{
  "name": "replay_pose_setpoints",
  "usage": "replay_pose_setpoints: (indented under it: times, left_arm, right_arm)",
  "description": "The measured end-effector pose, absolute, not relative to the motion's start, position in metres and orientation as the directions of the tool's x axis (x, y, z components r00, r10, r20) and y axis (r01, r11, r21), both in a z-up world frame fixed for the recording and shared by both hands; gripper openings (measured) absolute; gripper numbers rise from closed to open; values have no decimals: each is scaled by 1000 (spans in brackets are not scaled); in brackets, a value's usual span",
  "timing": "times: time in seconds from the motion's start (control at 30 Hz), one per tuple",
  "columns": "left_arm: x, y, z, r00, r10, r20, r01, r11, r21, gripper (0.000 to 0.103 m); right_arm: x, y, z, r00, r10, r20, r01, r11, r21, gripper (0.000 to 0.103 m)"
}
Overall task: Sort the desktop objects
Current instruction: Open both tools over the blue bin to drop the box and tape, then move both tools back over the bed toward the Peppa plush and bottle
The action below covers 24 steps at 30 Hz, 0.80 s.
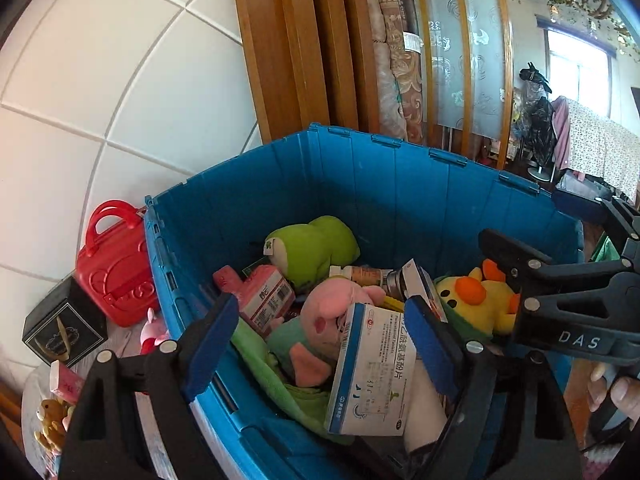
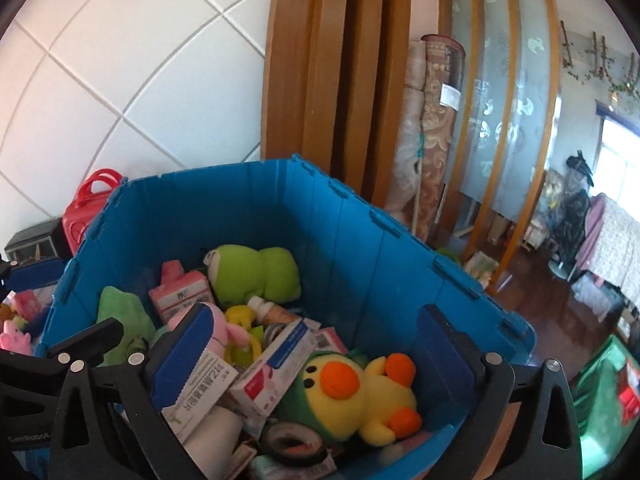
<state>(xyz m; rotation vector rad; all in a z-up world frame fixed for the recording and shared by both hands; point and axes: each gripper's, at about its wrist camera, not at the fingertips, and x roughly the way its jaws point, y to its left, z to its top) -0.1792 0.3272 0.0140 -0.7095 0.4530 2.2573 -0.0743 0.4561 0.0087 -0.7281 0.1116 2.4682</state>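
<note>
The lower part of the blue crate (image 1: pixel 400 184) is cut off by both grippers' black frames, so its near wall and much of its floor cannot be seen. The tabletop beside the crate's left wall is mostly hidden; only a red toy suitcase (image 1: pixel 116 264), a black box (image 1: pixel 64 328) and small items too cramped to identify are seen there.

The left gripper (image 1: pixel 320 344) is held over the crate's near left corner with its jaws standing wide. A white and blue medicine box (image 1: pixel 372 372) is seen tilted between them, leaning on a pink plush (image 1: pixel 332 312). It lies just beside the right pad, but whether it touches that pad cannot be told; the left pad is clear of it.

The right gripper (image 2: pixel 316 352) is seen over the near right part of the crate, its jaws spread wide and pressing on nothing. Between them, down in the crate, lie a yellow duck plush (image 2: pixel 376 396) and a pink and white carton (image 2: pixel 276 368); a roll of black tape (image 2: pixel 296 440) is partly hidden below.

Toward the crate's far wall a green plush (image 2: pixel 256 272) and a pink box (image 2: pixel 180 292) are seen. At the left view's right edge, fingers of a hand (image 1: pixel 620 392) are cut off.
</note>
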Motion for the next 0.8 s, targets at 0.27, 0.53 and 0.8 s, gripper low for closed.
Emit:
replay_pose_setpoints:
  times: [0.27,0.53,0.8]
  left_arm:
    - [-172,294,10,-646,492,-583,-674,-726,135,85]
    - [-178,223,11,-690,464,-555,-601,-795,82,85]
    - [-191,123,-8,-738,369,-564,-465,-885,29,90]
  right_arm:
    - [-72,445,3,-692,479,-540,-518,-851,-89,103]
    - [-74,394,14,-730,454,-511,-461,-879,-121,103]
    - [-81,306,41,-853,305,-423,-292,-951,-98,103]
